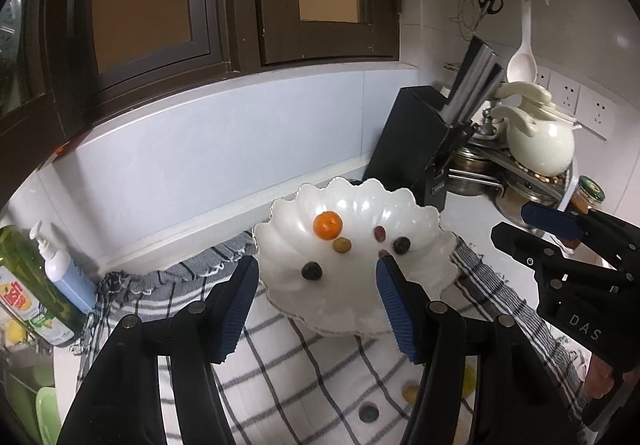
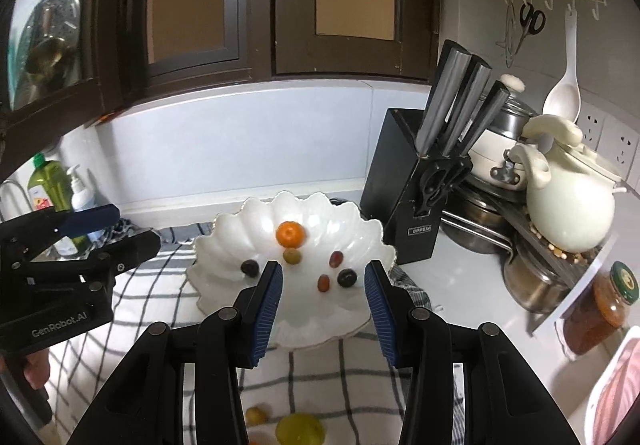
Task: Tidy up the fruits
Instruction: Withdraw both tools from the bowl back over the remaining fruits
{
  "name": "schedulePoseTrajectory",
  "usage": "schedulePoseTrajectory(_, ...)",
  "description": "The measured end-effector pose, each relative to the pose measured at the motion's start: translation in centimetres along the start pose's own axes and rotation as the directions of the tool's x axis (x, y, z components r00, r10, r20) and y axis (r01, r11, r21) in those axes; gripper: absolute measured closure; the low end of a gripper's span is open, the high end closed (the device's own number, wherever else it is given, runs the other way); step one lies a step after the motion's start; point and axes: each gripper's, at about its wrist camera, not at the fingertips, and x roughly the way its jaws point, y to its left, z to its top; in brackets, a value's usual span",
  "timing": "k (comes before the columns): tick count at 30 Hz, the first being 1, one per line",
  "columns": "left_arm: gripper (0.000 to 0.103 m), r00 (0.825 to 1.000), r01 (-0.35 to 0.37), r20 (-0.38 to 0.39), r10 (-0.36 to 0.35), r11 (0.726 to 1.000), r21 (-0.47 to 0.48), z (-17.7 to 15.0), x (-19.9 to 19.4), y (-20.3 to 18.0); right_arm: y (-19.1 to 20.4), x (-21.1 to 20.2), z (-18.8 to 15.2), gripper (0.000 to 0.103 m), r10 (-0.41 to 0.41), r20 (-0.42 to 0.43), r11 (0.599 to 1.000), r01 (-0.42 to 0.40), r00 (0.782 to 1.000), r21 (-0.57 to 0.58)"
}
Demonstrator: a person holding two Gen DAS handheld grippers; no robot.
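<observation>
White bowl (image 2: 362, 241) holds six fruits; both grippers (image 1: 316, 309) (image 2: 322, 309) spread, empty. Mid-task: next grab loose fruit (image 2: 300, 427) near on cloth (image 1: 320, 377).

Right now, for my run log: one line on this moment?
left: open | right: open | plate: orange, five grapes | cloth: fruit left

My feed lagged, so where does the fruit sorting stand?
Done: the white scalloped ceramic bowl holds a small orange citrus fruit, a green grape and four dark or reddish grapes. In hand: nothing; the left hand-held gripper and right hand-held gripper are both open. Left: a large yellow-green fruit and a small yellow fruit on the checked cloth.
</observation>
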Motion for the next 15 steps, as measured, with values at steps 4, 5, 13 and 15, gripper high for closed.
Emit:
schedulePoseTrajectory(4,0.043,1.0,-0.002,-0.001,0.002,1.0,-0.013,-1.0,-1.4,-0.2,0.2,-1.1,-0.9,0.055,0.018,0.002,1.0,-0.018,1.0,-0.004)
schedulePoseTrajectory(5,0.043,1.0,-0.005,0.0,0.005,1.0,-0.014,-1.3,-1.7,-0.3,0.3,-1.4,-1.1,0.055,0.024,0.002,1.0,-0.024,1.0,-0.009)
schedulePoseTrajectory(13,0.035,0.999,-0.036,0.0,0.036,0.999,0.0,-3.8,-4.0,-1.4,0.4,-3.5,-3.0,0.048,0.057,0.02,0.998,-0.056,0.998,-0.025)
schedulePoseTrajectory(15,0.033,0.999,-0.045,0.005,0.045,0.999,0.005,-4.3,-4.6,-1.7,0.4,-3.8,-3.4,0.048,0.063,0.014,0.998,-0.062,0.998,-0.028)
